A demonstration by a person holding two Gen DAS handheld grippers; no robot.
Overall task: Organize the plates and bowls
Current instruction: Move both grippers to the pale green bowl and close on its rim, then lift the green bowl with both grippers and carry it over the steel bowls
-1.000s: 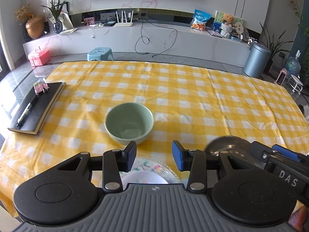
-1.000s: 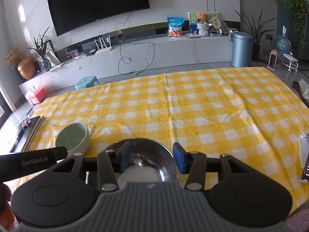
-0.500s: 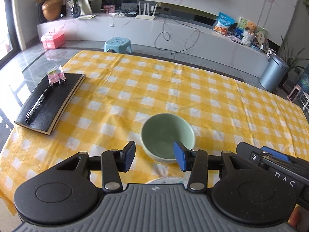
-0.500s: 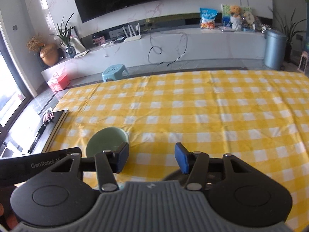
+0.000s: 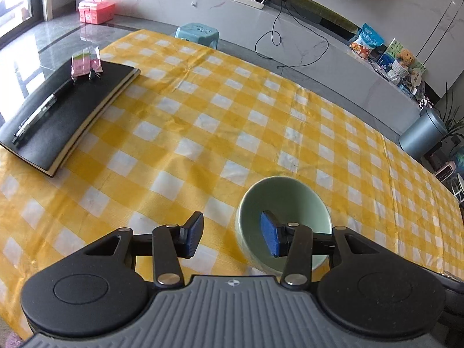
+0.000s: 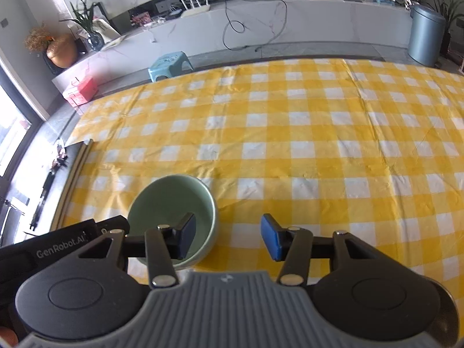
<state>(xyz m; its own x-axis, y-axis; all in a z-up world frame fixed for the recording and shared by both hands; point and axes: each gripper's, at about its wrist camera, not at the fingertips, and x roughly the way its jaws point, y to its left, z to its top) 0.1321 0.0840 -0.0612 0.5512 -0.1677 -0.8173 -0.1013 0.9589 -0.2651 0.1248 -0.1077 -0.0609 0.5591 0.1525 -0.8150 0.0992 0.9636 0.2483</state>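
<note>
A pale green bowl [image 5: 282,203] stands upright and empty on the yellow checked tablecloth [image 5: 203,133]. My left gripper [image 5: 232,237] is open, its right finger over the bowl's inside and its left finger outside the rim. In the right wrist view the same bowl [image 6: 171,200] lies behind the left finger of my open, empty right gripper [image 6: 227,239]. A steel bowl's rim [image 6: 448,316] peeks out at the lower right, mostly hidden by the gripper body. No plate is in view.
A black notebook [image 5: 63,110] with a pen and a pink clip lies at the table's left edge. The left gripper's body [image 6: 58,249] shows at the lower left of the right wrist view. Beyond the table are a blue stool [image 5: 197,33] and a grey bin [image 6: 424,39].
Both grippers have swung left and tilted down. The green bowl has shifted right in the left view, now under the left gripper's right finger. The steel bowl and patterned plate have dropped out of sight.
</note>
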